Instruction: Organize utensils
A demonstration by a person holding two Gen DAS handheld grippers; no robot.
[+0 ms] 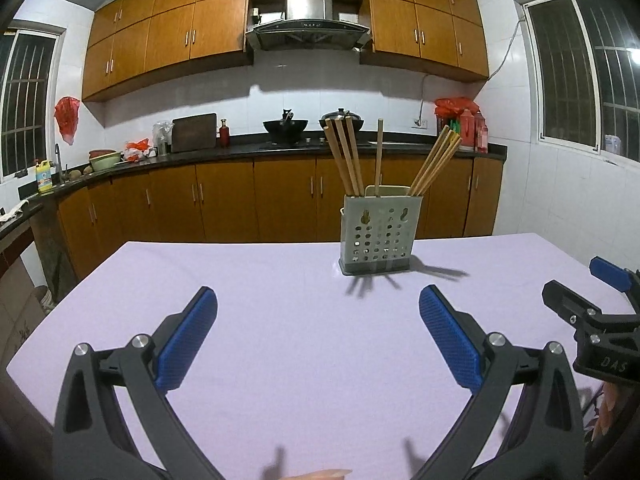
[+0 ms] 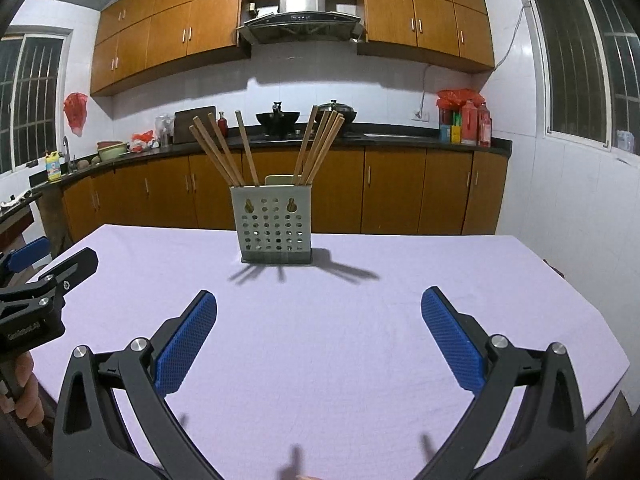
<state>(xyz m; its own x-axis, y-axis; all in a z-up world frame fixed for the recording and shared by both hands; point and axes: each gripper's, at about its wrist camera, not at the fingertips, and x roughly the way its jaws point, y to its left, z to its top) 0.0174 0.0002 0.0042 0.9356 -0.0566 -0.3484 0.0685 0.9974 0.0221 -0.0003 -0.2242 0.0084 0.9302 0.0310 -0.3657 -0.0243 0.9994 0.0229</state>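
A grey perforated utensil holder (image 1: 378, 233) stands on the far middle of the lilac tablecloth (image 1: 304, 344), with several wooden chopsticks (image 1: 345, 156) leaning out of it. It also shows in the right wrist view (image 2: 276, 226) with its chopsticks (image 2: 224, 152). My left gripper (image 1: 318, 312) is open and empty, held above the cloth short of the holder. My right gripper (image 2: 319, 312) is open and empty too, also short of the holder. The right gripper shows at the right edge of the left wrist view (image 1: 580, 300).
The table (image 2: 520, 280) ends at a far edge behind the holder and a right edge near the tiled wall. Beyond it runs a kitchen counter (image 1: 280, 148) with woks, bottles and bowls. The left gripper shows at the left edge of the right wrist view (image 2: 48, 268).
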